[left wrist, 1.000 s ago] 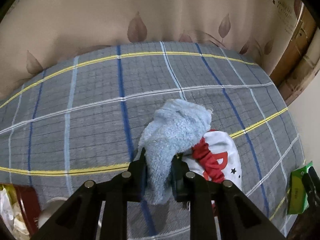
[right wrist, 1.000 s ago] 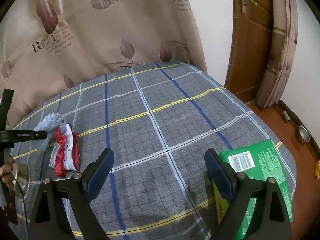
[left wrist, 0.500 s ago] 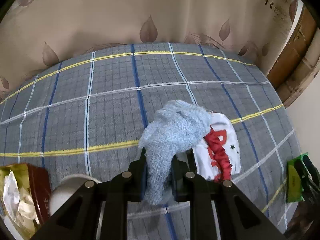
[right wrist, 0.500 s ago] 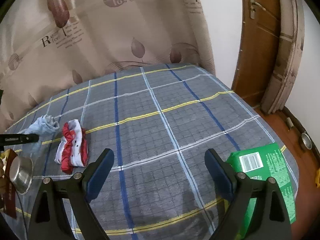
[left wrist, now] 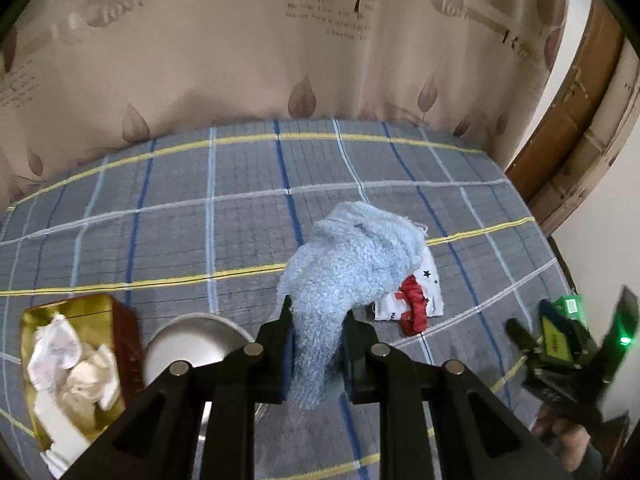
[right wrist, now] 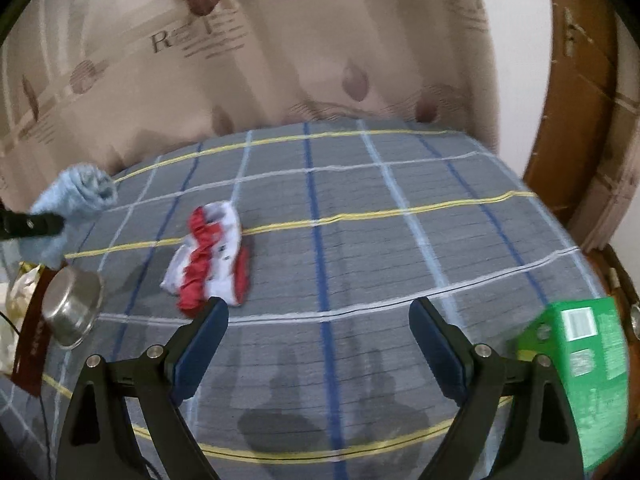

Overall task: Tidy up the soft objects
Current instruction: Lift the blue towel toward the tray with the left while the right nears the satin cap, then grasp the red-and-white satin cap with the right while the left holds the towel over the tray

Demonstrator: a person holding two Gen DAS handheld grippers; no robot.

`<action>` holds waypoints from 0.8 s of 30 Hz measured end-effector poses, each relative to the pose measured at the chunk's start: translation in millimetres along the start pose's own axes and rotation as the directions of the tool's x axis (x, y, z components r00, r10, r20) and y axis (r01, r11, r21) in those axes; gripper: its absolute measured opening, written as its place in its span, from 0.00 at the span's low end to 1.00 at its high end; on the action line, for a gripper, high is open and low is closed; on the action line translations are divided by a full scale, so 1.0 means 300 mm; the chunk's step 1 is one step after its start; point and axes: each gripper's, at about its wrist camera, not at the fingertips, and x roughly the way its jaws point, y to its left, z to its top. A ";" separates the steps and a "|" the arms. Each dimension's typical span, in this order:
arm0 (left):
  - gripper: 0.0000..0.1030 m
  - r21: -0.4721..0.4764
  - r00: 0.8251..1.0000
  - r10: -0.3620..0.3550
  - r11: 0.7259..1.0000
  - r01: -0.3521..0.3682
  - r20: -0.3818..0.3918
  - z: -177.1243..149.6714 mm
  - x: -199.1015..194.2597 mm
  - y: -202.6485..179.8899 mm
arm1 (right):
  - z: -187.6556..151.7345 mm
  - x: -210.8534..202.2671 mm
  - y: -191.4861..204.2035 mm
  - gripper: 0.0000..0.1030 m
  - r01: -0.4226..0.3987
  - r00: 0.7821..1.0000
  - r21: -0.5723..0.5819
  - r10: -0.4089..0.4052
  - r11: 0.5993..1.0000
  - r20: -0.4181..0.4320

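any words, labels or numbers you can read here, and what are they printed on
"R": large letter on the curtain, seen from both wrist cameras; the smaller script lines beside it are too blurred to read.
Green box: white label panels with a barcode, print too small to read.
Red strip on the side of the gold box: lettering too blurred to read.
Red-and-white cloth: stars only, no words.

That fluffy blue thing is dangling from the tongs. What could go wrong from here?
The left tongs pinch only one part of the fluffy light-blue cloth, so it might slip out. Its hanging end could brush the round steel bowl or the gold tin of crumpled paper below.
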 end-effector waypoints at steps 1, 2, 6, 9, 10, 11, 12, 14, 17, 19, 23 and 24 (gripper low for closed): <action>0.18 0.003 1.000 0.009 1.000 -0.009 0.006 -0.006 -0.029 0.005 | -0.004 0.009 0.011 0.88 -0.016 1.000 -0.003 0.016 1.000 -0.011; 0.18 0.003 1.000 0.014 1.000 -0.014 0.014 -0.012 -0.052 0.012 | -0.006 0.017 0.020 0.88 -0.029 0.999 -0.001 0.029 1.000 -0.020; 0.18 0.003 0.998 0.035 0.999 -0.035 0.043 -0.036 -0.157 0.050 | 0.005 0.065 0.067 0.88 -0.087 0.994 0.010 0.087 0.996 -0.063; 0.18 -0.009 0.996 0.058 0.998 -0.058 0.063 -0.051 -0.223 0.093 | 0.027 0.109 0.105 0.88 -0.111 0.989 0.011 0.112 0.994 -0.093; 0.18 -0.018 0.995 0.071 0.997 -0.070 0.070 -0.058 -0.248 0.112 | 0.039 0.127 0.120 0.88 -0.120 0.987 0.008 0.120 0.993 -0.102; 0.18 -0.029 0.994 0.081 0.996 -0.079 0.077 -0.063 -0.267 0.129 | 0.051 0.146 0.135 0.88 -0.125 0.986 0.002 0.125 0.992 -0.112; 0.18 -0.038 0.993 0.089 0.996 -0.086 0.081 -0.068 -0.286 0.150 | 0.061 0.162 0.148 0.88 -0.125 0.985 -0.008 0.123 0.992 -0.120; 0.18 -0.067 0.989 0.121 0.991 -0.115 0.087 -0.077 -0.328 0.204 | 0.083 0.207 0.183 0.88 -0.123 0.983 -0.035 0.117 0.992 -0.144; 0.18 -0.096 0.981 0.168 0.983 -0.159 0.098 -0.092 -0.383 0.273 | 0.107 0.261 0.224 0.88 -0.122 0.980 -0.061 0.111 0.991 -0.164; 0.18 -0.119 0.976 0.197 0.975 -0.185 0.096 -0.100 -0.415 0.325 | 0.120 0.292 0.251 0.88 -0.120 0.980 -0.077 0.105 0.990 -0.172; 0.18 -0.172 0.962 0.259 0.955 -0.241 0.088 -0.127 -0.460 0.428 | 0.129 0.348 0.298 0.88 -0.098 0.980 -0.110 0.077 0.989 -0.182; 0.18 -0.183 0.959 0.268 0.951 -0.249 0.086 -0.136 -0.465 0.447 | 0.127 0.356 0.303 0.88 -0.090 0.981 -0.116 0.068 0.989 -0.184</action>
